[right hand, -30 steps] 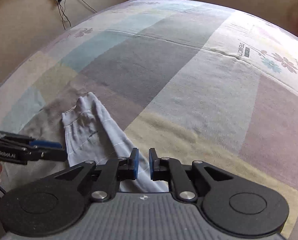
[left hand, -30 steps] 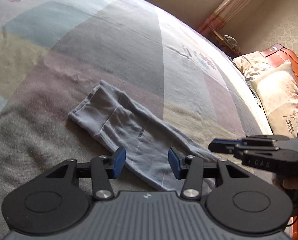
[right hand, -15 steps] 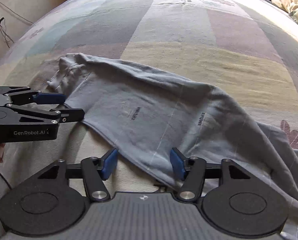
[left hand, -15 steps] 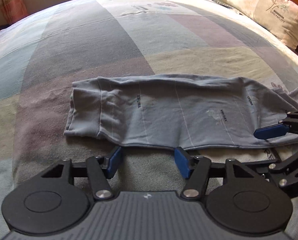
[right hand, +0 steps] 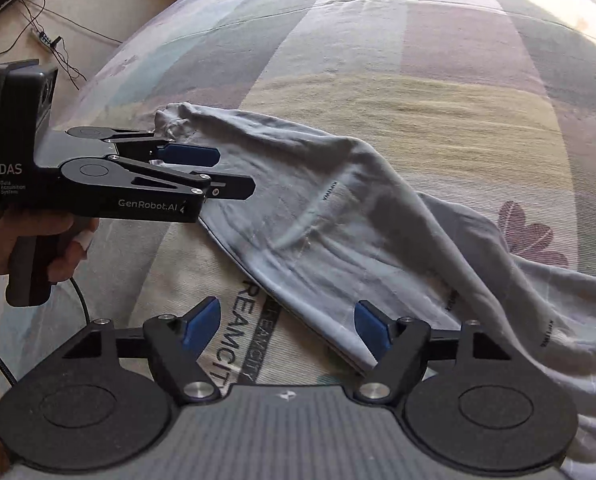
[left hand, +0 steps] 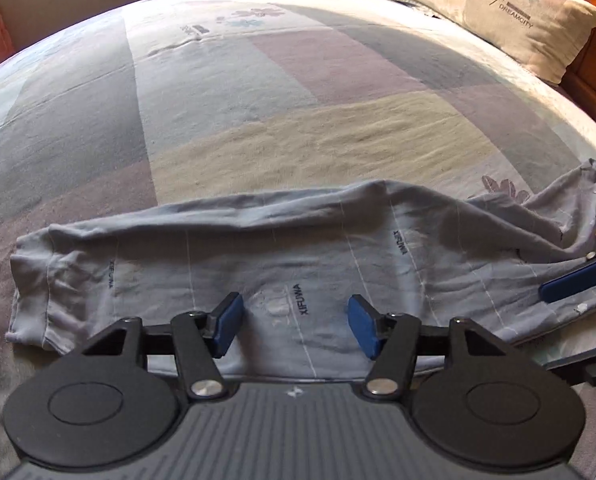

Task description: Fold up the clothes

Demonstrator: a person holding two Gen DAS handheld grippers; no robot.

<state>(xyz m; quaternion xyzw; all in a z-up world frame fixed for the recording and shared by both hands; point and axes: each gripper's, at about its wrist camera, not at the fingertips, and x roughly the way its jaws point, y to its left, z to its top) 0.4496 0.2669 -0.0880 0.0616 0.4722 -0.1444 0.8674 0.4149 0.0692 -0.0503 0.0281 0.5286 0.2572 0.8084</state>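
Observation:
A grey pair of long trousers (left hand: 282, 256) lies stretched across the patchwork bed, cuff end at the left, waist end bunched at the right. My left gripper (left hand: 296, 326) is open and empty, just above the near edge of the leg. It shows from the side in the right wrist view (right hand: 214, 172), open over the cuff end. My right gripper (right hand: 288, 330) is open and empty at the near edge of the trousers (right hand: 337, 232). Its blue pad (left hand: 569, 282) shows at the right edge of the left wrist view.
The bedspread (left hand: 298, 92) has coloured blocks and flower prints. Two pillows (left hand: 525, 16) lie against an orange wooden headboard (left hand: 593, 64) at the far right. Beyond the bed's left side are a floor, cables and a power strip (right hand: 46, 38).
Both grippers have moved in closer to the trousers. The left one now hangs over the leg rather than short of its edge. Both stay open.

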